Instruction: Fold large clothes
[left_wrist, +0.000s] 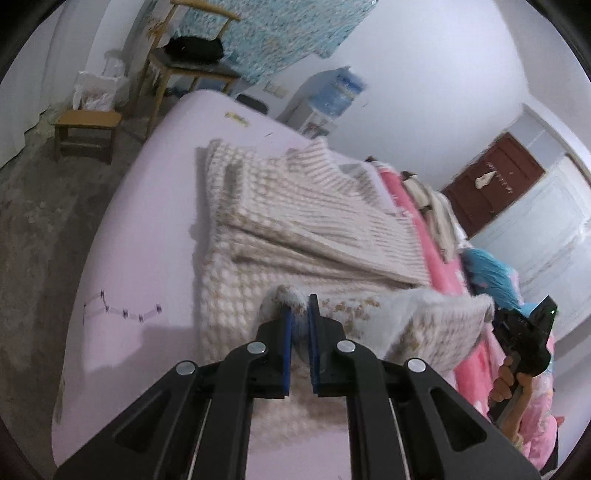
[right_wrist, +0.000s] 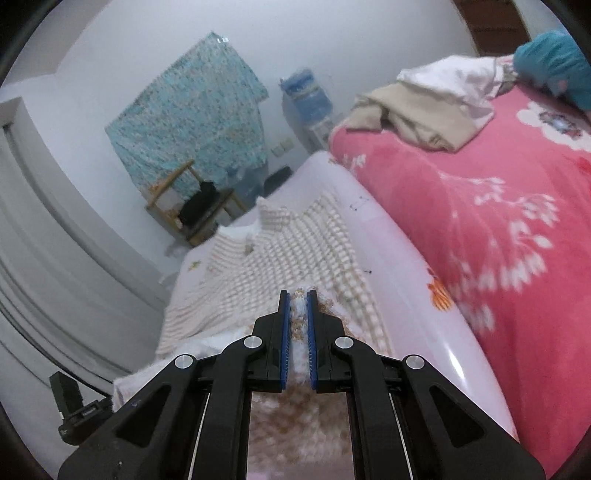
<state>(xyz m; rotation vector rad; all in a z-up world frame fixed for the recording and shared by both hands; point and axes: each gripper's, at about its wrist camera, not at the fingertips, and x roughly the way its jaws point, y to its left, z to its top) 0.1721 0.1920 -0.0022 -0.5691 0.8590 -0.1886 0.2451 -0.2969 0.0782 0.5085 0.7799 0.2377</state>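
The cream knitted garment (left_wrist: 295, 221) lies partly folded on the pale mattress (left_wrist: 147, 229), its long axis running from the near hem, at the grippers, away toward the collar end at the far side. The near edge is lifted between both tools: the left gripper (left_wrist: 300, 314) has its jaws closed narrow on one hem corner, and the right gripper (right_wrist: 297, 314) is likewise clamped on the other. Both are equally near; the likely next move carries the hem forward along that axis. A pink quilt (right_wrist: 498, 240) lies beside the garment.
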